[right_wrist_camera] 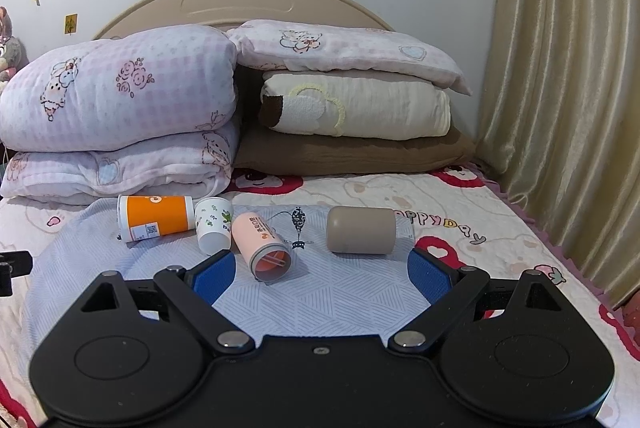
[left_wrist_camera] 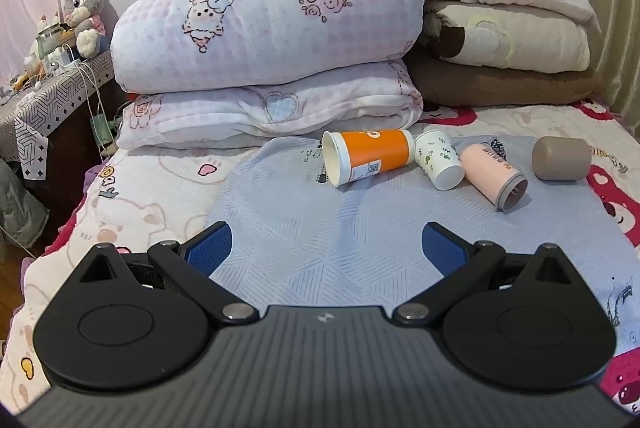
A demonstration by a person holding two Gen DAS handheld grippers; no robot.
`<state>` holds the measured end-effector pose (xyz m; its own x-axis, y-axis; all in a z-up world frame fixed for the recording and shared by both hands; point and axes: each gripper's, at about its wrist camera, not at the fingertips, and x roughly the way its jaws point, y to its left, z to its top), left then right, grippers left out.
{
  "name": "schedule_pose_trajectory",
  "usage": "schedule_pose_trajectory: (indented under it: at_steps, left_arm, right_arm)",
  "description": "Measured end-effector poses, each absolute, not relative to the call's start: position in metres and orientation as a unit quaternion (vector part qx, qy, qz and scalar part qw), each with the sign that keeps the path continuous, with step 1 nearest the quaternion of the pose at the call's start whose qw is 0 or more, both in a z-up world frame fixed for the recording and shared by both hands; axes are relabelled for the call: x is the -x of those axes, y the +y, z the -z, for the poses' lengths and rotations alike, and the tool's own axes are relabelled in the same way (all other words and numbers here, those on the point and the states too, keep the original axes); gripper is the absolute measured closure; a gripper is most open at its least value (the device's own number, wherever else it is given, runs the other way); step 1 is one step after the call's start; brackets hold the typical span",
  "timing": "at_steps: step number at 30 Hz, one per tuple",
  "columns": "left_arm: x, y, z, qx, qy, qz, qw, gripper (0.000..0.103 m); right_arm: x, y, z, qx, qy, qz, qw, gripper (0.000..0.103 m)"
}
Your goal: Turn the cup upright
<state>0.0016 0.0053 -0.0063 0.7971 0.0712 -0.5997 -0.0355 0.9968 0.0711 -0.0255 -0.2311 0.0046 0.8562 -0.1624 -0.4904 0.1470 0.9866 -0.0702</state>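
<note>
Cups (left_wrist_camera: 368,155) on side (four), L gripper (left_wrist_camera: 326,248) & R gripper (right_wrist_camera: 320,276) agape.

Four cups lie on their sides in a row on a pale blue quilted mat (left_wrist_camera: 320,228) spread over a bed: an orange-and-white paper cup (left_wrist_camera: 368,155), a small white paper cup with green prints (left_wrist_camera: 438,159), a pink plastic cup (left_wrist_camera: 494,173) and a taupe cup (left_wrist_camera: 560,159). The left gripper (left_wrist_camera: 326,248) hovers before them, blue-padded jaws spread wide and empty.
</note>
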Motion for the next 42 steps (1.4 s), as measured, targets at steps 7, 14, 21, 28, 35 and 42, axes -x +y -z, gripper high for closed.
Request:
schedule_pose_trajectory:
  at_steps: [7, 14, 21, 28, 35, 42]
  left_arm:
    - [-0.0013, 0.0038, 0.0074, -0.030, 0.318, -0.025, 0.947, 0.000]
    - [0.0003, 0.0021, 0.0087, -0.024, 0.324, -0.019, 0.946, 0.000]
    - [0.0025, 0.0033, 0.0073, -0.018, 0.322, -0.016, 0.946, 0.000]
    - [0.0026, 0.0037, 0.0046, -0.019, 0.321, -0.014, 0.947, 0.000]
    - [0.0035, 0.0038, 0.0035, -0.016, 0.320, -0.012, 0.947, 0.000]
    - [0.0052, 0.0045, 0.0038, -0.015, 0.322, -0.013, 0.947, 0.000]
  right_arm:
    - [0.0260, -0.2311, -0.0032, 0.017, 0.257, 0.080, 0.963, 0.008]
    - [0.0259, -0.2311, -0.0026, 0.016, 0.257, 0.080, 0.963, 0.008]
    - [0.0256, -0.2329, -0.0025, 0.015, 0.253, 0.078, 0.964, 0.008]
    - [0.0272, -0.2364, -0.0033, 0.011, 0.238, 0.085, 0.967, 0.008]
    - [0.0275, -0.2331, -0.0028, 0.009, 0.241, 0.074, 0.968, 0.008]
    - [0.0277, -0.2330, -0.0029, 0.009, 0.242, 0.070, 0.968, 0.008]
